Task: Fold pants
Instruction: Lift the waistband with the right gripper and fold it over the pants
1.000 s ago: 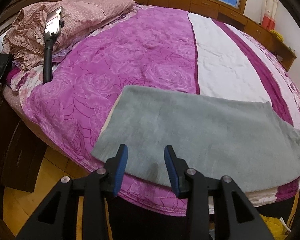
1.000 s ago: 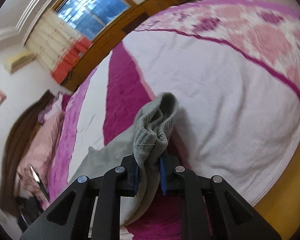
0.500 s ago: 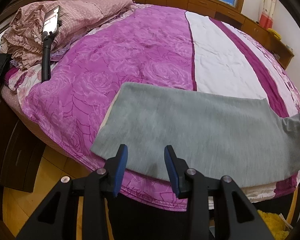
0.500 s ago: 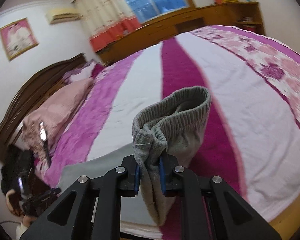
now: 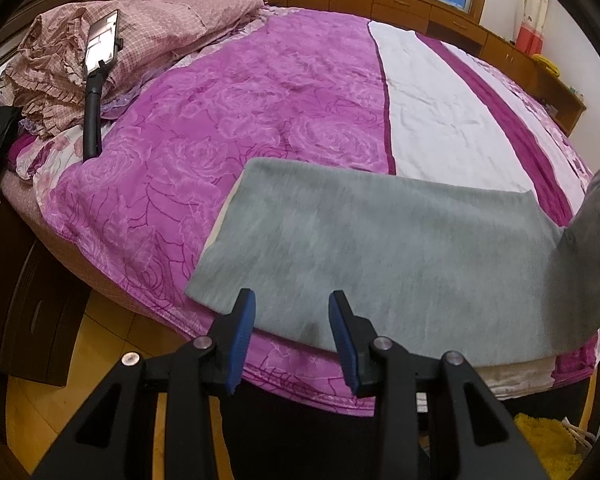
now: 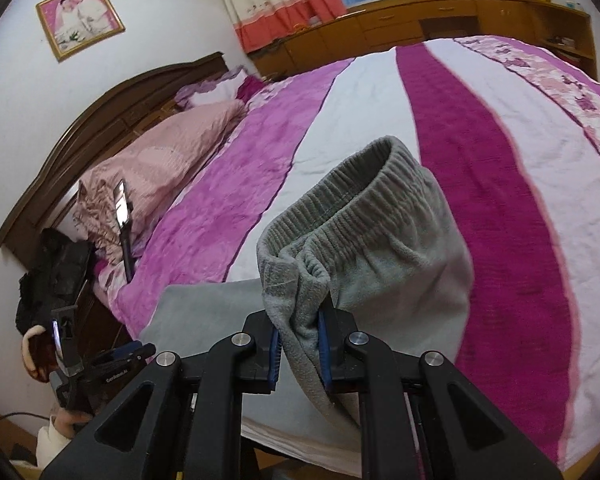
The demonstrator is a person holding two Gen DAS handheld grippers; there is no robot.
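Grey fleece pants (image 5: 380, 256) lie flat across the near edge of the bed, legs running to the left. In the left wrist view my left gripper (image 5: 292, 320) hovers open above their near hem, nothing between its blue pads. The waist end is lifted at the far right of that view. My right gripper (image 6: 300, 354) is shut on the pants' ribbed waistband (image 6: 352, 208), which it holds up above the bed so the band stands open like a loop. The left gripper (image 6: 100, 360), held by a hand, shows at the lower left of the right wrist view.
The bed (image 5: 260, 120) has a purple rose blanket with white and magenta stripes. Pink checked pillows (image 5: 148, 32) and a phone on a black stick (image 5: 96, 80) lie at the head end. A dark headboard (image 6: 100, 120), wooden cabinets (image 6: 420, 20) under the window and yellow floor (image 5: 80, 352) surround it.
My right gripper has swung left and upward with the waistband, rolling upright. The pants' waist end has risen off the bed at the right. My left gripper has stayed in place.
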